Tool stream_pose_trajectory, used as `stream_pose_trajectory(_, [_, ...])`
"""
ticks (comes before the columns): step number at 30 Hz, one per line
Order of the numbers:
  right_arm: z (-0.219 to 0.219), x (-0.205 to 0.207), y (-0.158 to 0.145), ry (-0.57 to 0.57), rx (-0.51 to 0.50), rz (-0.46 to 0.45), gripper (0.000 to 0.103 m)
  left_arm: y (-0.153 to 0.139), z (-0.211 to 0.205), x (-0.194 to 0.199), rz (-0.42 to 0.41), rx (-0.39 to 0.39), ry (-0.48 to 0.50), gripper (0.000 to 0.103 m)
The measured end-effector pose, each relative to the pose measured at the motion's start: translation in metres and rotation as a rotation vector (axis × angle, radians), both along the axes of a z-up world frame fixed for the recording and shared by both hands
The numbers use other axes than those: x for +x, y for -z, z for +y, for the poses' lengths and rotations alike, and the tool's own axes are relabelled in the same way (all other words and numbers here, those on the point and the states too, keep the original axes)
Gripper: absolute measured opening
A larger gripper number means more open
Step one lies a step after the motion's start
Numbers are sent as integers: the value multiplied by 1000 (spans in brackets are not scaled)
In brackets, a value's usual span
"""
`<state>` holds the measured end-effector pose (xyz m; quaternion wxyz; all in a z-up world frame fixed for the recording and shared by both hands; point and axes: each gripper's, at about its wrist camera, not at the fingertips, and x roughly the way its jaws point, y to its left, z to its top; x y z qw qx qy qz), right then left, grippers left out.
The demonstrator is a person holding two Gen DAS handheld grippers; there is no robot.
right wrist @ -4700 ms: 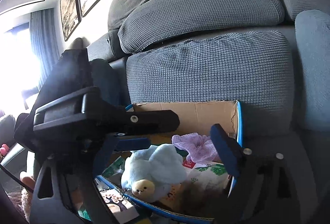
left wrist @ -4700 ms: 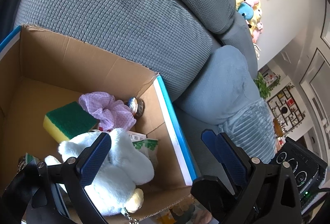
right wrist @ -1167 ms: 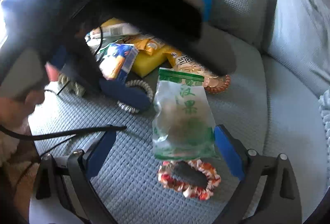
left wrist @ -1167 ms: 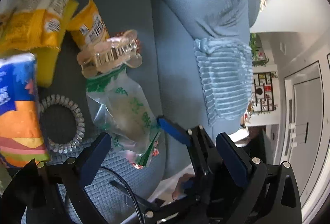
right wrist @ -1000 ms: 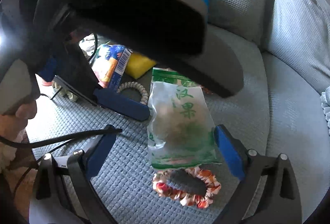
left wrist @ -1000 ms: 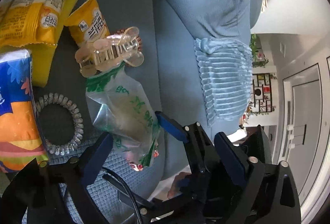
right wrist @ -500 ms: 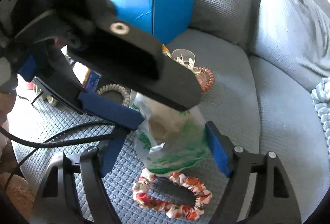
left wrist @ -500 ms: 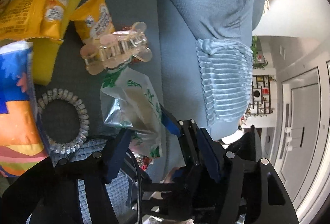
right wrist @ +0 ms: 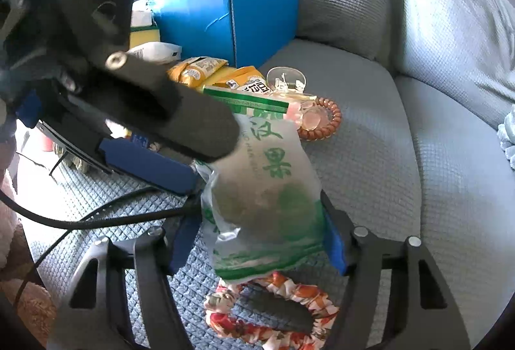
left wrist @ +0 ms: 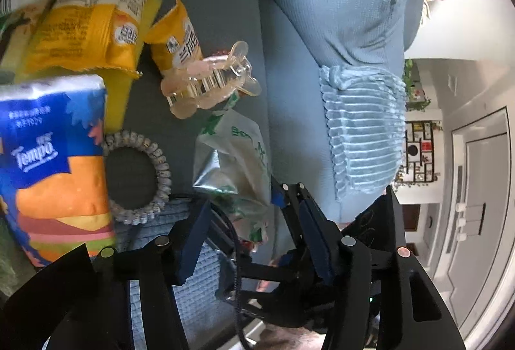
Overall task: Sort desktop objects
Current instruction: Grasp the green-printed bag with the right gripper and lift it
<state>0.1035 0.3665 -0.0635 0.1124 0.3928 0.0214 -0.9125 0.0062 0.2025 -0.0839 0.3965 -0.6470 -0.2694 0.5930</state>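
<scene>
The green-printed snack bag (right wrist: 264,185) stands between both claws, lifted off the sofa seat (right wrist: 370,163). The right claw (right wrist: 257,240) has just been closing and pinches its lower end; the left claw (left wrist: 254,227) has also been closing around it, contact unclear. The bag looks light, crinkly and slippery: grip the sealed edge.

Daylight fills both views. In the right wrist view a blown-out white glare sits at the far left edge, and the sofa seat (right wrist: 370,156) is evenly lit. A near black gripper arm (right wrist: 167,111) is soft and out of focus. In the left wrist view the wall and door (left wrist: 476,189) at right are washed pale. The tissue pack (left wrist: 51,156) looks slightly blurred. Fisheye bending curves all edges, with dark corners.
</scene>
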Motion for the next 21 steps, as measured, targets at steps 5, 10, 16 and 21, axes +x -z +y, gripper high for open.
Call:
stream_pose_trajectory(5, [-5,-5,5,8,17,4,64,-1,6,0,28,-6,-6,58])
stream_pose_trajectory(10, [-2,-8,4,17,-16,-1,63,0,2,-1,6,4,3,51])
stream_pose_trajectory(16, [9,-4,0,46,-95,-6,62,-1,-3,-1,-22,28,3,51])
stream_pose_trajectory(21, [14,3,-5,57,-147,7,62,-7,-3,1,-13,35,4,51])
